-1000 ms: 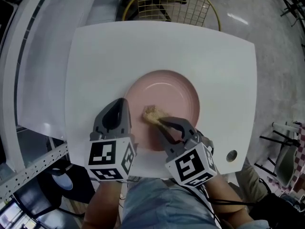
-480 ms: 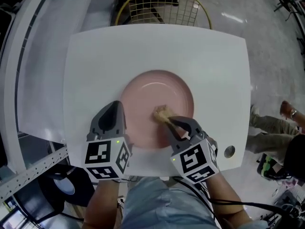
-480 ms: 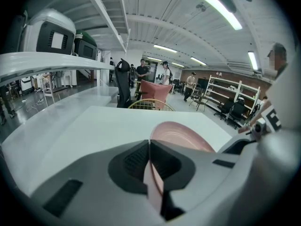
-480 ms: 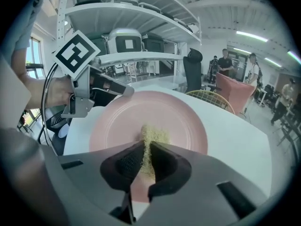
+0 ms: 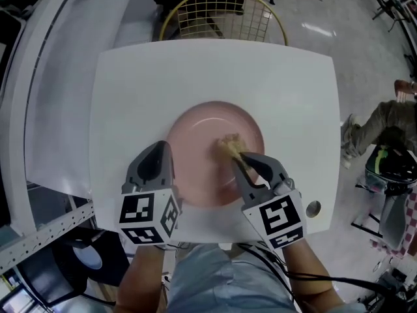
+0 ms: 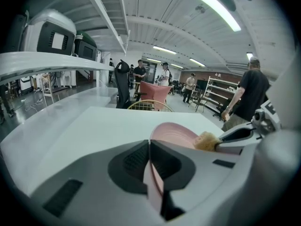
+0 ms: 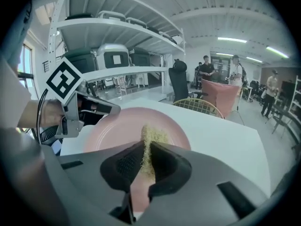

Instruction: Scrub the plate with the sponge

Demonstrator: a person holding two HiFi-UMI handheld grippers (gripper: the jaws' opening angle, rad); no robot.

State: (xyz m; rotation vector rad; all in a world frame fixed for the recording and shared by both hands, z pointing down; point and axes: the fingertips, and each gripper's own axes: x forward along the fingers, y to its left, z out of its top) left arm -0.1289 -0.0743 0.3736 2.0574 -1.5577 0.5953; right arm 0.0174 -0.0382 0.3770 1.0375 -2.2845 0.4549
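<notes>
A round pink plate lies in the middle of the white table. My left gripper is shut on the plate's near-left rim; the rim runs between its jaws in the left gripper view. My right gripper is shut on a tan fibrous sponge, pressed onto the right half of the plate. The sponge sticks out beyond the jaws in the right gripper view. From the left gripper view the sponge and the right gripper show over the plate.
A yellow wire chair stands at the table's far edge. A small round hole is near the table's front right corner. A white shelf rail runs along the left. A person sits at the right; several people stand far off.
My right gripper has slid the sponge rightward and slightly away across the plate. The left gripper keeps its hold on the rim. A person has come into view at the right.
</notes>
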